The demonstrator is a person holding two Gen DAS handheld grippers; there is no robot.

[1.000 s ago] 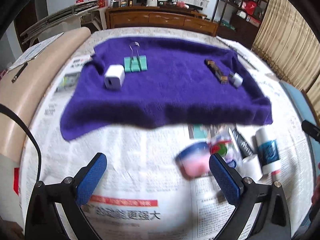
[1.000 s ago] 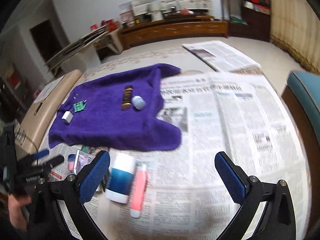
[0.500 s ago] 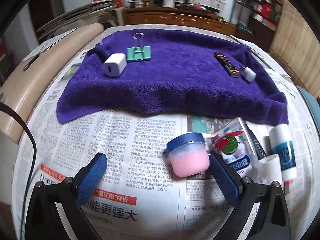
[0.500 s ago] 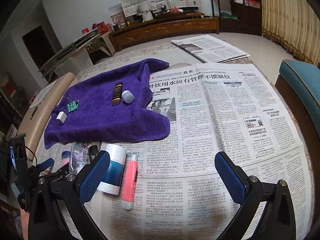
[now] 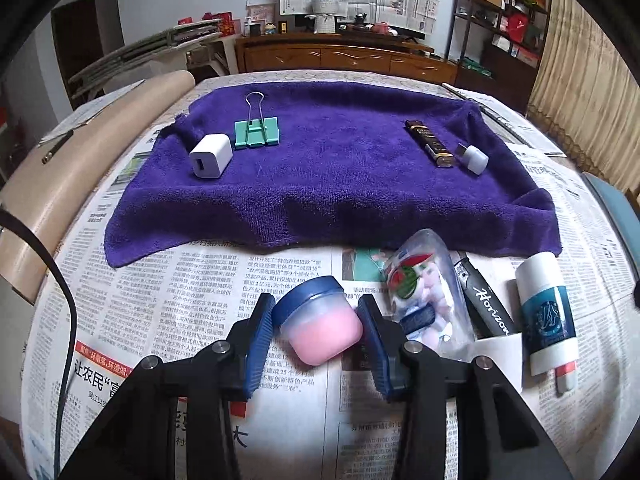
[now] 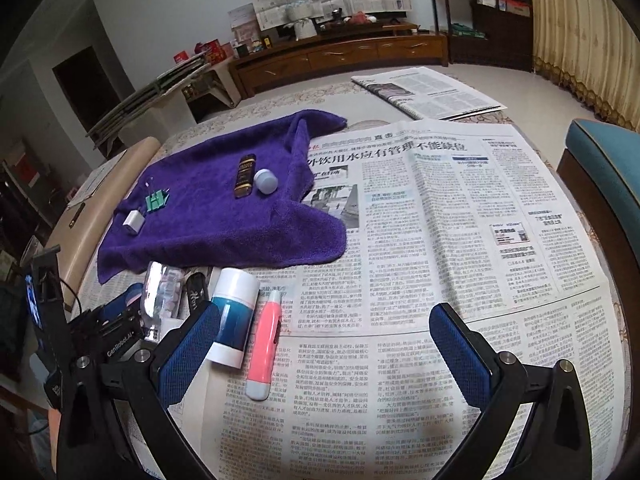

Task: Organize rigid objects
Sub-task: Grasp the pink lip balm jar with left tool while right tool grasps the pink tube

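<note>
Since half a second ago our left gripper (image 5: pixel 318 322) has been closing in, and now its blue pads (image 5: pixel 258 342) are pressing both sides of the pink jar (image 5: pixel 320 326) with the blue lid; we are clenching it, tilted, just above the newspaper (image 5: pixel 168 292), near the front edge of the purple towel (image 5: pixel 332 184)

We are seeing the other loose things lying just to the right of the jar: a clear candy bag (image 5: pixel 420 292), a black tube (image 5: pixel 486 308) with white lettering, and a white and teal stick (image 5: pixel 546 312) with a pink pen (image 5: pixel 566 376) peeking out beneath it

Up on the towel, we are looking at a white charger cube (image 5: pixel 211 156) beside a green binder clip (image 5: pixel 256 130) at the left, and a dark brown bar (image 5: pixel 430 148) with a small white cap (image 5: pixel 474 159) just beside it at the right

Meanwhile our right gripper (image 6: pixel 324 354) is hovering wide apart over the newspaper (image 6: pixel 440 240), grasping nothing. From its camera we are catching the white and teal stick (image 6: pixel 232 316) next to its left pad, the pink pen (image 6: pixel 264 344) lying alongside it, and the towel (image 6: pixel 216 216) beyond with the bar (image 6: pixel 245 176) and cap (image 6: pixel 266 181) on it. Our left gripper (image 6: pixel 120 308) is showing at the far left, the jar mostly hidden behind it
</note>
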